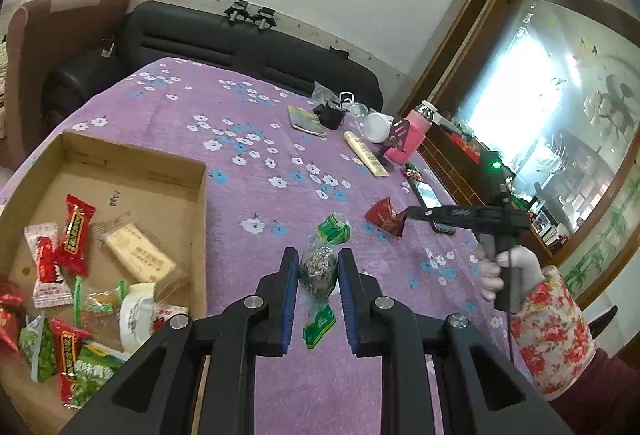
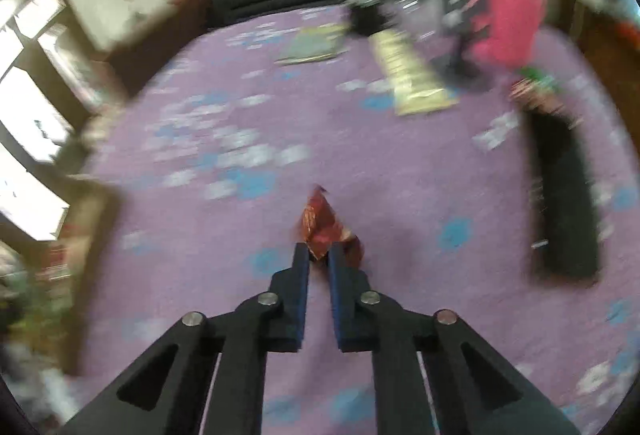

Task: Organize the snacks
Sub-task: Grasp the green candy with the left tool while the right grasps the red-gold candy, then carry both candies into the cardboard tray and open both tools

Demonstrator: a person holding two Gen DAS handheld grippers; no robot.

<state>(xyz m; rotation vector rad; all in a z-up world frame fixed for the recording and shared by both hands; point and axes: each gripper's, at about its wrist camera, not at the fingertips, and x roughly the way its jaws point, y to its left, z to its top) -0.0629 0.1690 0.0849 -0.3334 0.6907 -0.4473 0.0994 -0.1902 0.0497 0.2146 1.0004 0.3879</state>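
A green-wrapped snack (image 1: 320, 267) lies on the purple flowered cloth between the fingers of my left gripper (image 1: 318, 255), which stand on either side of it with small gaps. My right gripper (image 2: 319, 251) is shut on a dark red snack wrapper (image 2: 324, 225); the left wrist view shows that wrapper (image 1: 385, 221) held at the tip of the right gripper (image 1: 408, 213) just above the cloth. A shallow cardboard box (image 1: 160, 171) at the left holds several red, green and white wrapped snacks (image 1: 76, 231).
At the table's far right stand a pink container (image 1: 410, 139), a white cup (image 1: 378, 127), a cream tube (image 1: 366, 155), a booklet (image 1: 308, 121) and a phone (image 1: 428, 193). A black sofa (image 1: 240, 47) lies behind. The right wrist view is motion-blurred.
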